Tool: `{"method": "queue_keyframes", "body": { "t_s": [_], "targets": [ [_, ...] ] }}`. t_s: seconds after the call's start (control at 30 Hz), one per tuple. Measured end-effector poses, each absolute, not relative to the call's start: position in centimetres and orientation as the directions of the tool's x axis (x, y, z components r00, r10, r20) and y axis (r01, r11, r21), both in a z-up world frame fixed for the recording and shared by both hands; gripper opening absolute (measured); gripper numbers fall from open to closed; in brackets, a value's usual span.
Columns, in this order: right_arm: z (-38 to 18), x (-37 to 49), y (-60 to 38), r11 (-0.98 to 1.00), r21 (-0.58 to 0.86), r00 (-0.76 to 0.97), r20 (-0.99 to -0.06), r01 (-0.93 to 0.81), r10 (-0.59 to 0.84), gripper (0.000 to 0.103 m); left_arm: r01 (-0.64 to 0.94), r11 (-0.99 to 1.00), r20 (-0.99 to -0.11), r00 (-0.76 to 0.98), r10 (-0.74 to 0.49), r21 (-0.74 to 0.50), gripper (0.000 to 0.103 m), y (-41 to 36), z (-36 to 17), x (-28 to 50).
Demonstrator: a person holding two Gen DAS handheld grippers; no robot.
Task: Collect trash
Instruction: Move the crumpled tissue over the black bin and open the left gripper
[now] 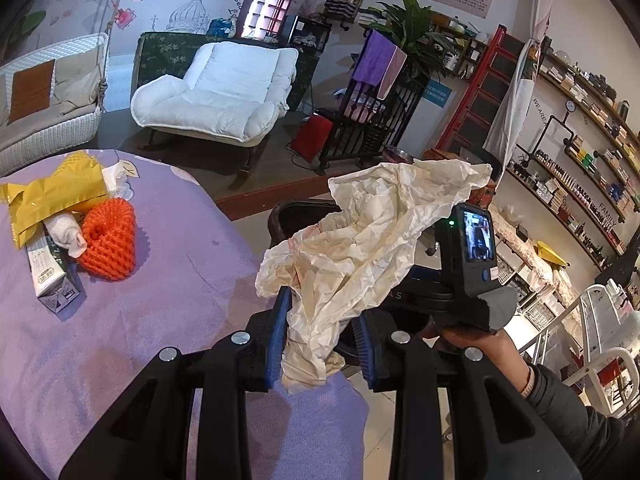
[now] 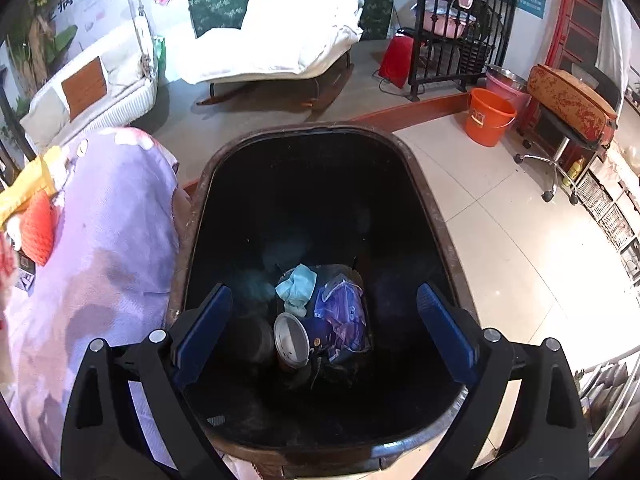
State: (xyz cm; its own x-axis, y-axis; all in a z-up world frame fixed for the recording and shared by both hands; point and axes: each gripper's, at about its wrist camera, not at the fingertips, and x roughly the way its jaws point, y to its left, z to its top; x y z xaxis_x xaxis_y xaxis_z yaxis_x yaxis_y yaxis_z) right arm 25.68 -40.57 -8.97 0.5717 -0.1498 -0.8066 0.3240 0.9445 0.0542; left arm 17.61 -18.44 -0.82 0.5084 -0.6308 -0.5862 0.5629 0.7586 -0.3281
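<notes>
Nearest my left wrist view is the left hand-held gripper (image 1: 320, 344), its blue pads pinched narrow on the lower end of a crumpled cream paper wrapper (image 1: 368, 248). The wrapper's long axis runs up and away from the jaws toward the upper right, with its loose, wider end fanned out over the dark rim of the trash bin (image 1: 296, 216) beyond it. A short tail hangs below the pads.

By size from here: the desk under a lavender cloth (image 1: 168, 312) fills the left of this view, and the bin stands just beside its edge. In the right wrist view the trash bin (image 2: 432, 208) fills the middle, dark inside, with a pale blue rag (image 2: 297, 288), a purple plastic bag (image 2: 344, 316) and a tipped cup (image 2: 291, 340) lying at its bottom. The right hand-held gripper (image 2: 324, 328) hangs over the bin's mouth pointing steeply down, jaws spread wide with nothing between the pads.

On the far side of the desk lies more trash in a heap: a yellow padded envelope (image 1: 52, 196), an orange foam net sleeve (image 1: 110, 236) touching it, a small carton (image 1: 50, 276) and a rolled white tissue (image 1: 66, 232) lying on the carton.

A hand (image 1: 476, 344) holds the other gripper's handle at the right.
</notes>
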Motion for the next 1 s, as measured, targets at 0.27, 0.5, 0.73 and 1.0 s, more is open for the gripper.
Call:
{"method": "queue_keyframes", "body": {
  "t_s": [0.27, 0.5, 0.73, 1.0],
  "targets": [
    [-7.5, 19.9, -41.3, 0.92, 0.093, 0.627, -0.758, 0.38, -0.182, 0.093, 0.605, 0.717, -0.604, 0.441, -0.664, -0.346, 0.031, -22.1, -1.3, 19.2],
    [-7.4, 13.7, -44.3, 0.866, 0.095, 0.614, -0.743, 0.492, -0.267, 0.093, 0.644, 0.685, -0.66, 0.355, -0.663, -0.341, 0.031, -27.1, -3.3, 20.9],
    [-7.2, 9.8, -46.1, 0.823, 0.107, 0.598, -0.74, 0.558, -0.309, 0.093, 0.643, 0.68, -0.724, 0.274, -0.633, -0.352, 0.031, -31.2, -6.0, 22.8],
    [-5.6, 8.2, -46.5, 0.808, 0.127, 0.625, -0.706, 0.575, -0.334, 0.093, 0.637, 0.704, -0.787, 0.238, -0.568, -0.315, 0.032, -33.3, -8.2, 24.1]
  ]
}}
